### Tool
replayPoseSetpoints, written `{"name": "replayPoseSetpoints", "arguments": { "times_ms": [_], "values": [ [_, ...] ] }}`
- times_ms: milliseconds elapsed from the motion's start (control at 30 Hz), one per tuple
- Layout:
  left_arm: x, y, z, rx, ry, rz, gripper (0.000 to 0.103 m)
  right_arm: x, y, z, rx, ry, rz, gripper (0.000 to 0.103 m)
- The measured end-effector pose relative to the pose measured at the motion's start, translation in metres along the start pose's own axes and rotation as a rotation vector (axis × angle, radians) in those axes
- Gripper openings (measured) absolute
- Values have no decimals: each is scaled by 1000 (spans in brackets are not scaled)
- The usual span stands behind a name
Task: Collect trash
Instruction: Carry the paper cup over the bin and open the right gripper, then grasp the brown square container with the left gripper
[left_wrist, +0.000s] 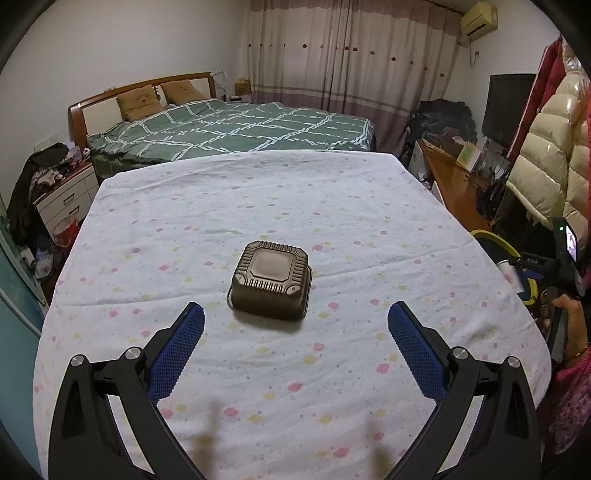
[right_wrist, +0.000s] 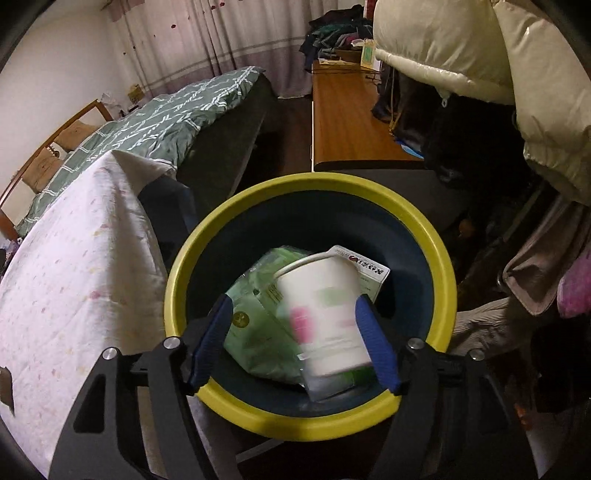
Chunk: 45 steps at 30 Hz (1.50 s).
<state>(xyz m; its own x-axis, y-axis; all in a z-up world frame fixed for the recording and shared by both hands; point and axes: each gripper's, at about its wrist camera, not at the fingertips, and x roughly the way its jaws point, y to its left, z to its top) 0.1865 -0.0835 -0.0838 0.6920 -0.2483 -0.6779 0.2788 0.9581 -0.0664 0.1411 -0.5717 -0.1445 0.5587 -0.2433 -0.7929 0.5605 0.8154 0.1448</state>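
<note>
Left gripper (left_wrist: 295, 314): fingers spread wide over the bench, nothing between them; an upturned dark plastic food tray (left_wrist: 271, 282) lies just ahead on the cloth.

Right gripper (right_wrist: 293, 321): fingers set apart above the bin; a blurred white paper cup (right_wrist: 321, 314) sits in the gap, close against the right finger (right_wrist: 376, 343) and clear of the left one, so no grip shows.

Bin (right_wrist: 439, 251): round, yellow rim, dark blue inside, standing beside the bench corner; it holds a green plastic packet (right_wrist: 255, 325) and a white printed box (right_wrist: 369, 267) under the cup.

Bench (left_wrist: 258, 192): covered in a white cloth dotted with small pink and yellow flowers, lightly creased, bare apart from the tray.

Room: a bed (left_wrist: 229, 129) with a green checked quilt, two brown pillows and a wooden headboard stands beyond the bench; striped curtains (left_wrist: 351, 51) close off the far wall.

Right side: a wooden desk (right_wrist: 347, 118) strewn with clothes, a dark screen (left_wrist: 508, 107) and a cream puffer jacket (left_wrist: 546, 155) hanging.

Left side: a white bedside cabinet (left_wrist: 66, 195) piled with clutter.
</note>
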Motion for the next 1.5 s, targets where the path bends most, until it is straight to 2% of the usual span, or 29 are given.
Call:
{"name": "replayPoseSetpoints", "arguments": {
  "times_ms": [300, 433, 533, 600, 667, 767, 933, 1267, 1500],
  "values": [
    [39, 11, 18, 40, 55, 31, 98, -13, 5, 4, -4, -31, 45, 69],
    [60, 18, 27, 37, 92, -3, 98, -14, 8, 6, -5, -28, 55, 69],
    [73, 23, 32, 30, 104, 2, 98, -14, 9, 5, -7, -21, 57, 69],
    [80, 23, 33, 42, 111, 21, 94, -13, 10, 4, -10, -15, 57, 69],
    [86, 23, 34, 49, 126, 17, 83, -12, 10, 3, -9, -11, 60, 69],
    [96, 24, 33, 49, 150, 12, 78, -10, 9, 2, -7, -7, 64, 69],
    [103, 24, 31, 48, 171, -5, 66, -9, 8, 1, -10, -7, 68, 69],
    [92, 11, 38, 67, 147, -26, 63, -18, -1, -3, 3, -22, 77, 69],
    [77, -38, 61, 144, 104, -99, 63, -29, -18, -11, 21, -40, 85, 69]
  ]
}}
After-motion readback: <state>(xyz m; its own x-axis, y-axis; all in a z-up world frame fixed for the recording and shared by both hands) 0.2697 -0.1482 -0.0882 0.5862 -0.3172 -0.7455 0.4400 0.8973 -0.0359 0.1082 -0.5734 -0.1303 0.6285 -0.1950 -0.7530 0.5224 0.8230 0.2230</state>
